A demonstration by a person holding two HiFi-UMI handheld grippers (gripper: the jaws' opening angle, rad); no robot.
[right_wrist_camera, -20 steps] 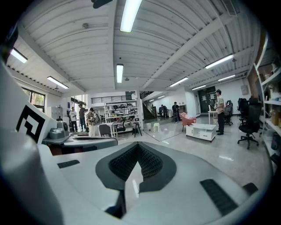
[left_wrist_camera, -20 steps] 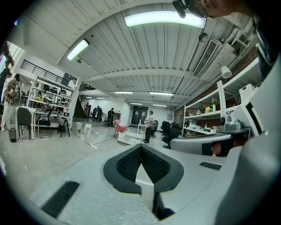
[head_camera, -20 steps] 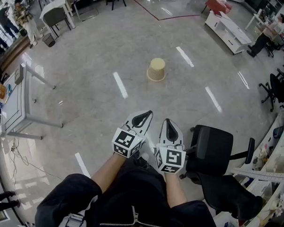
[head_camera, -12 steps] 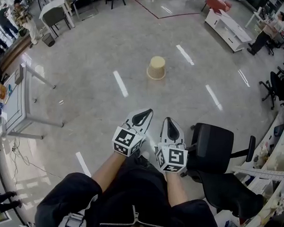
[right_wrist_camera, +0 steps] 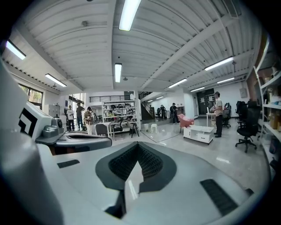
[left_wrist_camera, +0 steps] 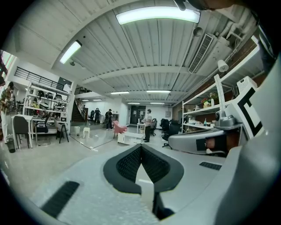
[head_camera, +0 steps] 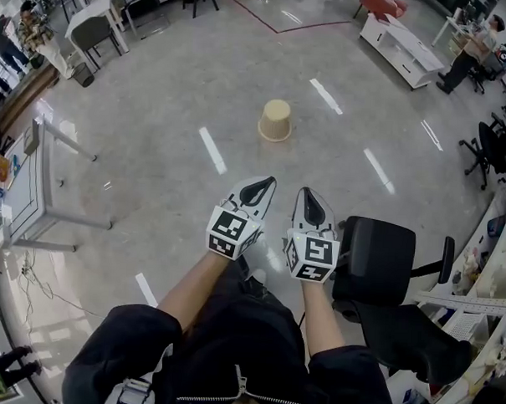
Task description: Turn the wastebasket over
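One floor (head_camera: 156,109), pale and polished, is judged slippery under a light object.

One wastebasket (head_camera: 275,121), tan and tapered, is stood on the floor in the upper middle of the head view, narrower end uppermost and wider end down. It is well apart from both grippers and is not found in either gripper view. Its material cannot be made out. It is judged light, hollow and fairly stiff, yet likely to flex if squeezed hard and apt to slide when pushed. Hold is best taken on opposite sides of the wall, or under the lower rim, one gripper to each side, so that it can be tipped without skating away.

Two grippers are held side by side in the lower middle of the head view.
- Left gripper (head_camera: 262,182): jaws are brought together at the tip; nothing is held or touched.
- Right gripper (head_camera: 308,196): jaws are likewise closed and empty, with nothing touched.
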